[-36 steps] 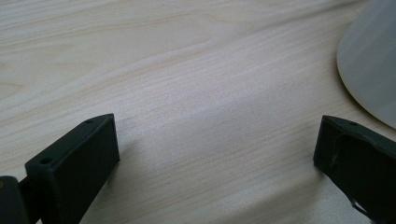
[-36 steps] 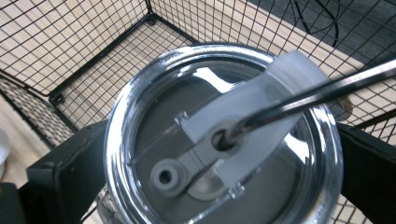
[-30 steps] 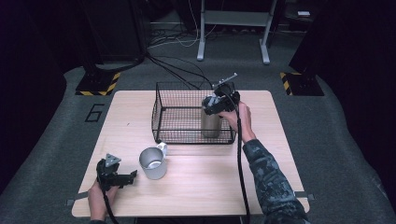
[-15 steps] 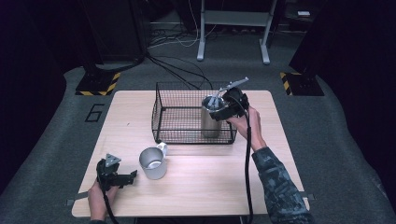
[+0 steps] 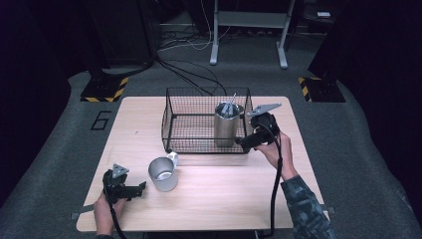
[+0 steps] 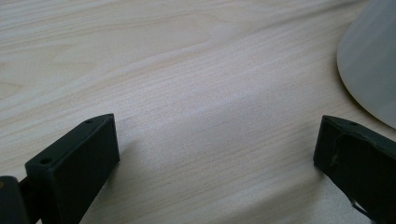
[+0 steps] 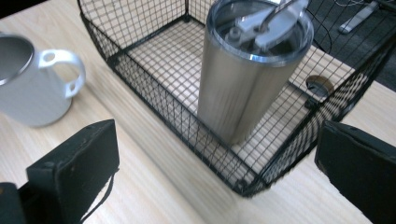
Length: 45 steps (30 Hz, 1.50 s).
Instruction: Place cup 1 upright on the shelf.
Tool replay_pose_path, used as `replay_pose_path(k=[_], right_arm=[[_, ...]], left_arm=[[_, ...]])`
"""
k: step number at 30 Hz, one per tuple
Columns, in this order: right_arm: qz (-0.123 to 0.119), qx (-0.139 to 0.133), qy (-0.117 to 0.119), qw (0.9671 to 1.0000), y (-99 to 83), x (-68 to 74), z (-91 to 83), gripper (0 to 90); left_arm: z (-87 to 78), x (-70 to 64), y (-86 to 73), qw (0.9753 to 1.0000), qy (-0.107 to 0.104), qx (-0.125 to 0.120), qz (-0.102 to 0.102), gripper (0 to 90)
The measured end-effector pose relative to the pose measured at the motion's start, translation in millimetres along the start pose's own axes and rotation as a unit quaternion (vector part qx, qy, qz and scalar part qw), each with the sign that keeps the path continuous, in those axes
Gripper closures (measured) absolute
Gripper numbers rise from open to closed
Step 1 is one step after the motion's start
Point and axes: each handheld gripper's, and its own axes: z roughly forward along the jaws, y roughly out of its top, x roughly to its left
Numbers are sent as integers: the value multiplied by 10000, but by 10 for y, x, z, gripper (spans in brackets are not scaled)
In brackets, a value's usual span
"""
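Your right gripper (image 5: 249, 141) has drawn back from the tumbler (image 5: 227, 124), upright in the basket (image 5: 171, 119); jaws apart. Left gripper (image 6: 215, 158): jaws apart, mug (image 6: 373, 60) beside, probably untouched. Retreat clear of the wire.

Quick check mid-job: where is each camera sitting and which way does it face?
High view: above the near edge, facing forward and down on the table; both forearms enter.
Left gripper view: low over bare wood, open jaws, mug at the edge.
Right gripper view: beside the basket, open jaws facing the tumbler.
All share the mug.
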Motion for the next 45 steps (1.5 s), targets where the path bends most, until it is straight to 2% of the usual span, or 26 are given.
replay_pose_path(k=[4, 11, 21, 27, 30, 33, 41, 45], right_arm=[[-29, -24, 78, 10000, -193, 33, -43, 0], [97, 11, 70, 9999, -543, 76, -57, 0], [378, 251, 91, 9989, -1082, 76, 111, 0], [507, 429, -120, 9977, -1417, 65, 248, 0], [609, 506, -151, 9967, -1584, 52, 320, 0], [671, 564, -344, 9956, -1724, 38, 373, 0], [682, 616, -665, 9935, -1928, 4, 394, 0], [814, 465, -722, 9930, -2001, -17, 384, 0]], left_arm=[[0, 0, 0, 10000, 0, 0, 0, 0], [0, 1, 0, 10000, 1, -3, 4, 0], [0, 1, 1, 10000, 1, -2, 4, 0], [1, 2, 1, 10000, 2, -5, 9, 0], [3, 1, 3, 10000, 10, -9, -2, 0], [5, 0, 5, 10000, 10, -9, -12, 0], [8, -2, 7, 10000, 16, -11, -29, 0], [8, 0, 8, 10000, 15, -9, -22, 0]])
